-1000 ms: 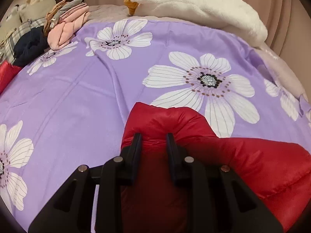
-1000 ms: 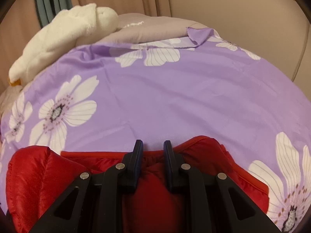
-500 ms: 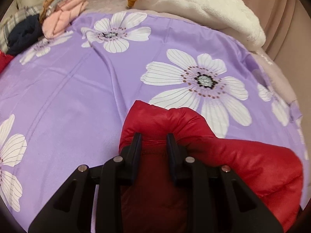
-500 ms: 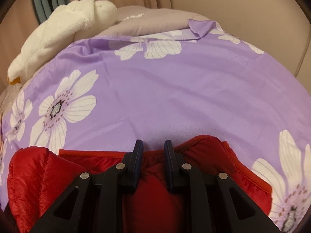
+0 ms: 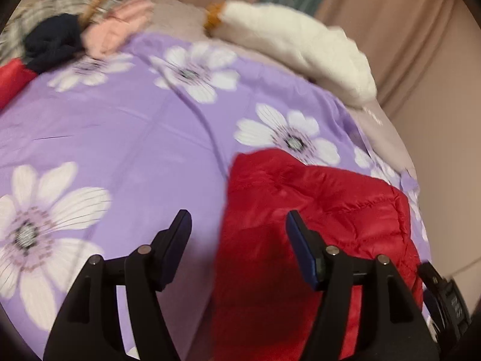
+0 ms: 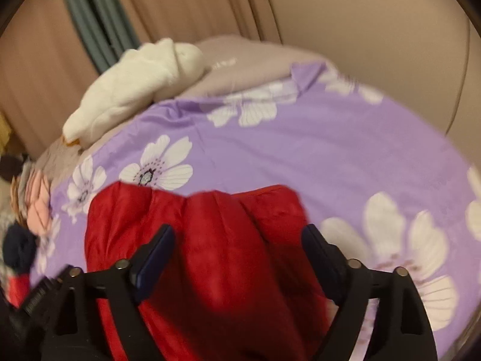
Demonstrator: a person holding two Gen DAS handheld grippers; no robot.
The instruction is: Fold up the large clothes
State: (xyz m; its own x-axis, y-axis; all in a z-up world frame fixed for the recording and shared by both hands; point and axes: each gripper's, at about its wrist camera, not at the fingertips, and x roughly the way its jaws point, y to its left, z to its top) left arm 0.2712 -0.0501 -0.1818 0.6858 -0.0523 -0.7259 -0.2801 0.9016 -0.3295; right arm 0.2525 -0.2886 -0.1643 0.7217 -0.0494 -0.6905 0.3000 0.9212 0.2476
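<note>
On the purple floral bedspread (image 5: 126, 138), the folded red jacket (image 5: 315, 210) lies lengthwise toward the white plush (image 5: 300, 45). Its near end is cut off. Both the left gripper (image 5: 237, 225) and the right gripper (image 6: 237, 237) are opening, gripping nothing.

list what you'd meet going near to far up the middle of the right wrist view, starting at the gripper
right gripper, jaws opening with nothing pinched → red puffy jacket → purple flowered bedspread → grey pillow → beige curtain
</note>
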